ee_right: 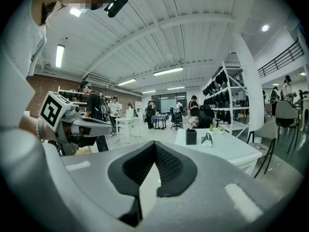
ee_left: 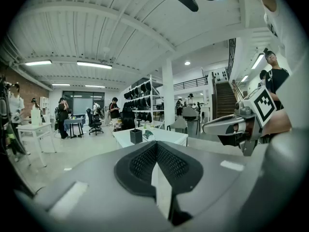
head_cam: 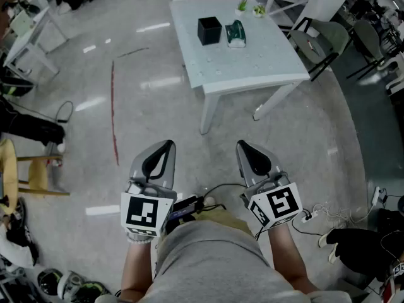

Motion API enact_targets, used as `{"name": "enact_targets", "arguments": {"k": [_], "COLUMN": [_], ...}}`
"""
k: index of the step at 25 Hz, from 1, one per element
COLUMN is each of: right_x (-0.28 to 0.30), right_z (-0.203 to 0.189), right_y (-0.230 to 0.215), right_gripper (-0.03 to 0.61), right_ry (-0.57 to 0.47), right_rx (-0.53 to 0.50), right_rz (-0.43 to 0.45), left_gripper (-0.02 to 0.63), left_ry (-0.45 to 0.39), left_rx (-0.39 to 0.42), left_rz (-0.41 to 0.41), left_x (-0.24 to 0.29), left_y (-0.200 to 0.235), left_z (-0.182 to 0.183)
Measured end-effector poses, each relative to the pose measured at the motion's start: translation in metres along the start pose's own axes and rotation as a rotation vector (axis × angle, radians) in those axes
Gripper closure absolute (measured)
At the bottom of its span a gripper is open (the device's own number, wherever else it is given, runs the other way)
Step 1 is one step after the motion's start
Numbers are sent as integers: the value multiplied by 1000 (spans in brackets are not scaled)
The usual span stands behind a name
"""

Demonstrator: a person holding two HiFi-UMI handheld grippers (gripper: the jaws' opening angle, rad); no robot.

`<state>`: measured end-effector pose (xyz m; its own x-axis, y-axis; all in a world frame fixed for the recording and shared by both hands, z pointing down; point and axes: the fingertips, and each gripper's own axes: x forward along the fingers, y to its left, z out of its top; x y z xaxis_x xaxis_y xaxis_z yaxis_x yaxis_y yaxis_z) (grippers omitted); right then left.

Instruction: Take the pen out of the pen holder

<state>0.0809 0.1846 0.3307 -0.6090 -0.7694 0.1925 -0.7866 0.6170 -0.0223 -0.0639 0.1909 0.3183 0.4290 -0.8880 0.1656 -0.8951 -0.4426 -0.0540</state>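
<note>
Grey floor (head_cam: 148, 100) lies between you and the work, so I judge the step in hand to be the approach; nothing of the task looks done yet.

Your left claw (head_cam: 165, 146) is clenched on nothing. In the left gripper view its pads meet at the tip with no object between them. You hold it low in front of your body, pointing forward and a touch downward, well short of the table (head_cam: 265, 62).

The black pen holder (head_cam: 209, 30) stands upright on the far half of that white table, well apart from both claws. The pen itself is too small to make out from here; I take it to be inside. Just right of the holder sits a green-and-white object (head_cam: 235, 33), with two small potted plants (head_cam: 250, 7) behind it.

Your right claw (head_cam: 245, 146) is also clenched and empty, level with the left one, posed the same way and angled slightly inward.

Next move, as I read it: walk up to the table, release one claw, bring it over the holder's open top, and keep the other ready to steady the holder.
</note>
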Motion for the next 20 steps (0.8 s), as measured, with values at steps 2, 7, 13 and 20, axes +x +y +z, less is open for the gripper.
{"name": "enact_targets", "arguments": {"k": [2,7,13,20], "right_x": [0,1,1,-2], "right_z": [-2,-1,1,4], "right_y": [0,0,-1,1], "right_gripper": [578,578,578,578], "right_ry": [-3,1,-4,-25], "right_rx": [3,-2,-1,34], "right_rz": [1,2,3,1], "left_gripper": [598,598,598,598], "left_ry": [5,4,-1,-3], "left_rx": [0,4,6,11], "left_rz": [3,1,1,0], "left_x": [0,1,1,-1], "left_y": [0,-1,-1,-2], "left_z": [-3,-3,1,0]}}
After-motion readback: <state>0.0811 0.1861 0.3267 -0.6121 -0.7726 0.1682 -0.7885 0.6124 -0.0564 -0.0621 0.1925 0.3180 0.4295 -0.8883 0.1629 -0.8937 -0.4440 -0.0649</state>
